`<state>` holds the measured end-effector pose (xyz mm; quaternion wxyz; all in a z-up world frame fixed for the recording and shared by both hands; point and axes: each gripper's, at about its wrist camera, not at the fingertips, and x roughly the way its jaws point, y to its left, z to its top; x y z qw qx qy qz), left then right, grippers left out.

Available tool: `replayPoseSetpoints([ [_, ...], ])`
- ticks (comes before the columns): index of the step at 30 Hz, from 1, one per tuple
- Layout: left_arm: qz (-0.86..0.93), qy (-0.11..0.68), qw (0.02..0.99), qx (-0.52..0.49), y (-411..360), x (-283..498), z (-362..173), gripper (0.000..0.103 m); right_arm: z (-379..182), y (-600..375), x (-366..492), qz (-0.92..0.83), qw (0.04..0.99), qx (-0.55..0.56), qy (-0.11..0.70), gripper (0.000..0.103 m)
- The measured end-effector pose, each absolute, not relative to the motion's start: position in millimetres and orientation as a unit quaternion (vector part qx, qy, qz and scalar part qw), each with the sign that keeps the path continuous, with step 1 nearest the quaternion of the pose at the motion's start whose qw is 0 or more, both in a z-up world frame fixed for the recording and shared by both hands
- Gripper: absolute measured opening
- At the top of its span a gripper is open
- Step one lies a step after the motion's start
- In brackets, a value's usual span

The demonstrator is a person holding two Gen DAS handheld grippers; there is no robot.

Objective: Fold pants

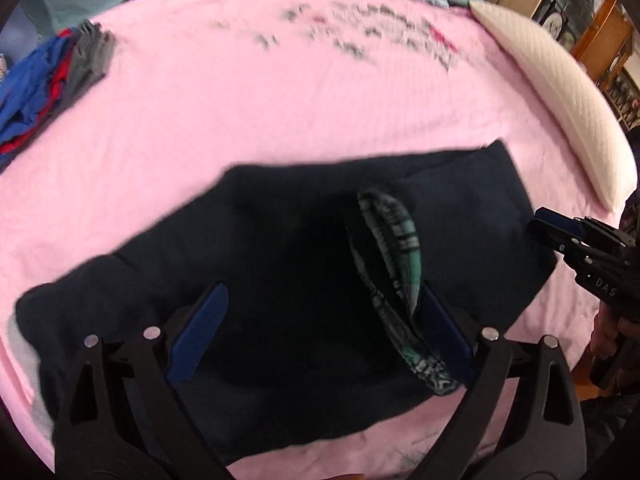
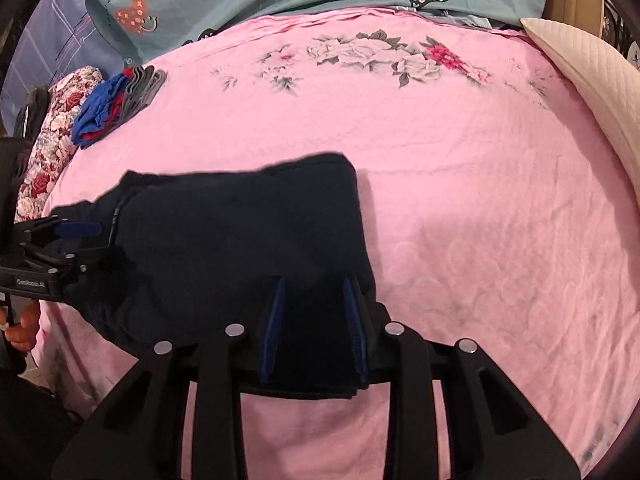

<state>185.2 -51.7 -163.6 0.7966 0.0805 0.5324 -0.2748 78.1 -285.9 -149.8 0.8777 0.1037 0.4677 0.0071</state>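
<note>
The dark pants (image 1: 280,248) look soft and limp; the left gripper (image 1: 320,332) hangs released above them, while the right gripper (image 2: 314,332) seems clenched on their folded edge, a good place to hold.

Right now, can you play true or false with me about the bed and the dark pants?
1. The dark pants lie on a pink sheet. True.
2. The left tool is squeezed shut. False: its jaws stand wide apart over the pants.
3. A checked green lining shows inside the pants. True.
4. The white pillow sits on top of the pants. False: it lies at the bed's edge, apart from them.
5. A blue, red and grey clothes pile lies at the far left. True.
</note>
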Motion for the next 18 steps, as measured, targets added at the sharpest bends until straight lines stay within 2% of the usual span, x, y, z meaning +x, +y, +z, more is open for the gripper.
replayPoseSetpoints([
  [3,-0.247,0.506,0.820,0.099,-33.3,180.3,-144.6,0.096,-126.8,-261.9,82.1,0.057,0.894,0.102,0.433,0.032],
  [6,-0.219,0.503,0.831,0.088,-3.1,183.8,-134.9,0.096,-138.4,-229.5,92.1,0.104,0.884,0.078,0.449,0.036],
  [8,-0.193,0.502,0.839,0.081,23.2,185.8,-128.7,0.096,-179.9,-203.6,101.4,0.111,0.845,0.020,0.522,0.046],
  [10,-0.155,0.498,0.850,0.078,55.8,187.4,-122.9,0.096,-183.0,-183.9,91.6,0.096,0.858,-0.062,0.500,0.046],
  [13,-0.102,0.497,0.860,0.059,114.5,190.0,-111.9,0.097,-159.7,-167.1,88.0,0.078,0.857,-0.086,0.502,0.046],
  [18,0.002,0.510,0.860,0.013,217.7,202.8,-115.8,0.097,-107.4,-120.5,81.5,0.143,0.883,-0.075,0.441,0.049],
])
